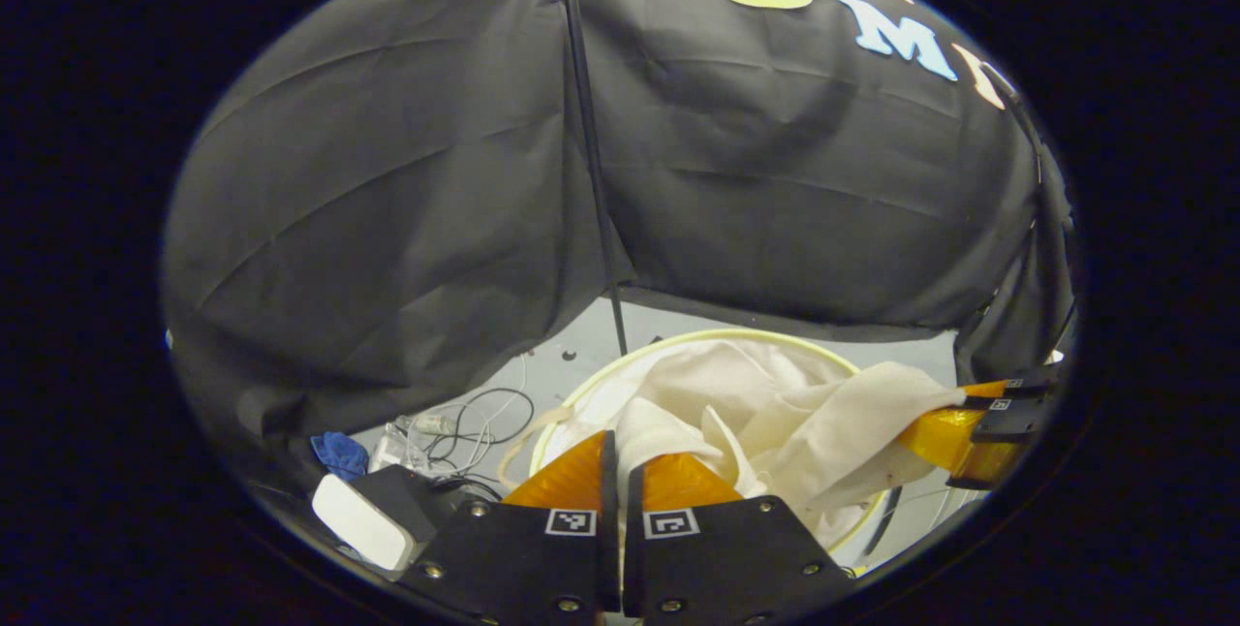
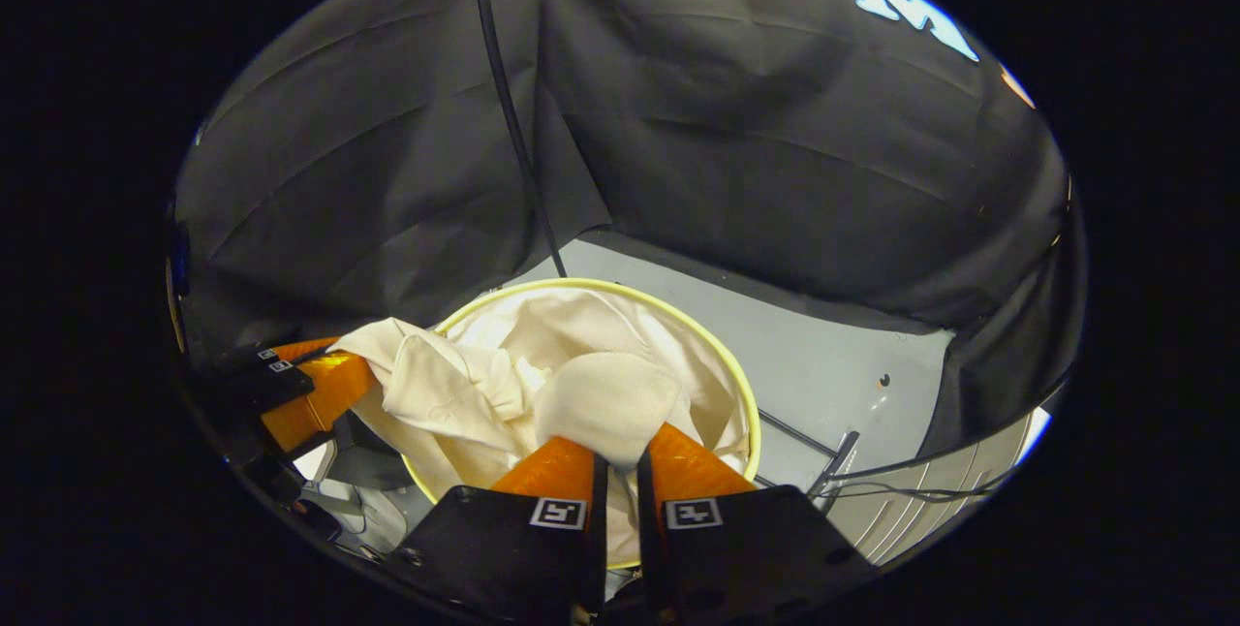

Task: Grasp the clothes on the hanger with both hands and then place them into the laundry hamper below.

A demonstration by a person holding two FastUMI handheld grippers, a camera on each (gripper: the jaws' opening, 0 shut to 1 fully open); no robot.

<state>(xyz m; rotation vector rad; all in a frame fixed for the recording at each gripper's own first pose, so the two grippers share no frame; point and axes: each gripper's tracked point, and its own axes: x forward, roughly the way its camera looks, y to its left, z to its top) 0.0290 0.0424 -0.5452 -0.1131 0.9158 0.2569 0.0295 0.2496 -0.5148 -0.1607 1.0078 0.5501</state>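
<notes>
The round laundry hamper (image 2: 741,384) with its pale hoop rim stands on the floor directly below your claws. The soft cream clothes (image 2: 504,374) lie crumpled inside it, stretched sideways between them. Your left claw (image 1: 620,456) and right claw (image 2: 615,447) each pinch a fold; release straight down.

Cream-white clothes (image 1: 765,413) fill a laundry hamper (image 2: 591,285) with a pale yellow-green rim, on a light grey floor (image 2: 823,364) near a blue cloth (image 1: 341,453).
</notes>
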